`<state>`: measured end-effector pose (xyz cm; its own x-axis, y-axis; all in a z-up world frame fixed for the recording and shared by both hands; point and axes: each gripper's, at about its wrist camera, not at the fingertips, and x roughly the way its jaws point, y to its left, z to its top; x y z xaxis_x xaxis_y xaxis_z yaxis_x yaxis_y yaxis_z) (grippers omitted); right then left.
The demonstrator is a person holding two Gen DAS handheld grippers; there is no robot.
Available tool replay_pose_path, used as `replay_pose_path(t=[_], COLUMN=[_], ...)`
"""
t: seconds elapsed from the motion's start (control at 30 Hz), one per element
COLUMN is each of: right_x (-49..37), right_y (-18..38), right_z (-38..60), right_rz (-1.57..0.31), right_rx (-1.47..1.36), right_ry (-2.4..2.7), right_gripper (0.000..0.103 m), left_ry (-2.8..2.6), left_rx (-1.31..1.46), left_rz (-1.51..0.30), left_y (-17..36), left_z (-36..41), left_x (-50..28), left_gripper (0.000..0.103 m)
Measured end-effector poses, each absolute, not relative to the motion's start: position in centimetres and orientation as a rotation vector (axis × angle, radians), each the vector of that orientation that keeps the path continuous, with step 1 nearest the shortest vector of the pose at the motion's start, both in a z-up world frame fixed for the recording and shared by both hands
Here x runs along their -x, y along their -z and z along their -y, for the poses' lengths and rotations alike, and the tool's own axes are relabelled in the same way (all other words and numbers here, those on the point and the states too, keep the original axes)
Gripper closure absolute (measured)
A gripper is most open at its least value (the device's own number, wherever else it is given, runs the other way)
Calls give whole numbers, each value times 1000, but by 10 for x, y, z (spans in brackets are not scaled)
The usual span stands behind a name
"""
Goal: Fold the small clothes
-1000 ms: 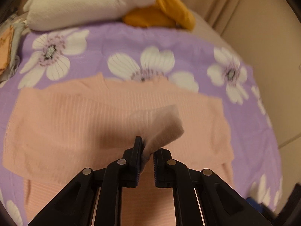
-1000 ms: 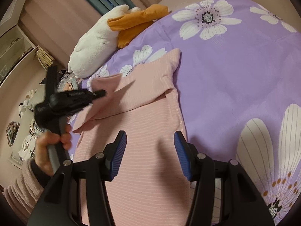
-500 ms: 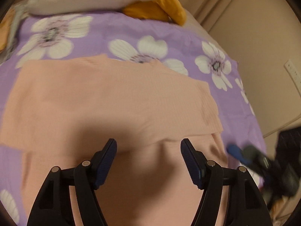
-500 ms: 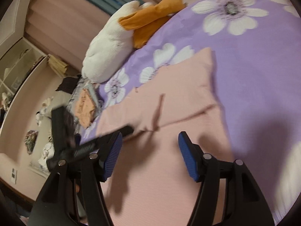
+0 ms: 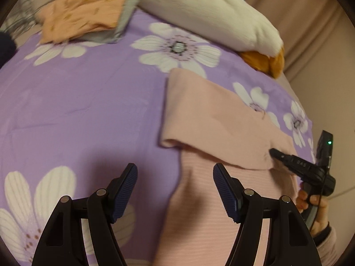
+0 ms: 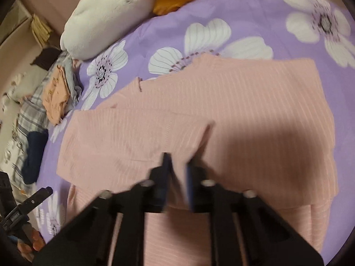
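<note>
A pink ribbed top (image 5: 213, 122) lies flat on the purple flowered bedspread (image 5: 77, 106), with its sleeves folded across the chest. It fills the middle of the right wrist view (image 6: 221, 110). My left gripper (image 5: 175, 190) is open and empty, hovering over the top's left edge. My right gripper (image 6: 177, 173) is shut on a fold of the pink top at the folded sleeve's lower edge. It shows in the left wrist view (image 5: 273, 151) with its tip on the cloth. The left gripper shows at the lower left of the right wrist view (image 6: 47, 190).
A white and orange plush toy (image 5: 213, 20) lies at the far side of the bed. A pile of folded clothes (image 5: 82, 15), peach on grey, sits at the far left, also in the right wrist view (image 6: 55, 95). A beige wall (image 5: 321, 51) borders the bed.
My left gripper let go of the sleeve, opened and swung left to the top's edge. My right gripper went from open above the top to shut on its cloth.
</note>
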<state>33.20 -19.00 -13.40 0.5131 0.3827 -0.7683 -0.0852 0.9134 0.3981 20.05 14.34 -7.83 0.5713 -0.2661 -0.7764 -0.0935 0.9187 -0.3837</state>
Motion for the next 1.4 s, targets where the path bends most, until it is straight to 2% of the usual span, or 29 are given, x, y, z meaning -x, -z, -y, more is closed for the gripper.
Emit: replay_pose_path(t=[0.13, 0.43, 0.57, 0.77, 1.17, 1.27, 1.4], right_x=[-333, -321, -309, -304, -310, -310, -299], right_y=[89, -89, -121, -78, 117, 128, 97], right_z=[173, 102, 111, 167, 270, 273, 260], right_rz=[-937, -629, -542, -596, -971, -1001, -853], right_rx=[-312, -261, -274, -280, -363, -349, -197], right_ry=[-365, -602, -599, -480, -140, -104, -25], right_gripper=[96, 96, 96, 95, 91, 84, 79], left_ry=[83, 76, 80, 97, 164, 238, 352], left_rx=[440, 486, 467, 455, 329, 345, 436], left_rz=[-961, -950, -948, -954, -998, -981, -951], left_y=[82, 80, 76, 76, 73, 64, 61], left_z=[-155, -164, -164, -156, -97, -79, -61], left_x=[-196, -185, -184, -189, -241, -268, -300], left_gripper=[34, 34, 34, 34, 34, 34, 34])
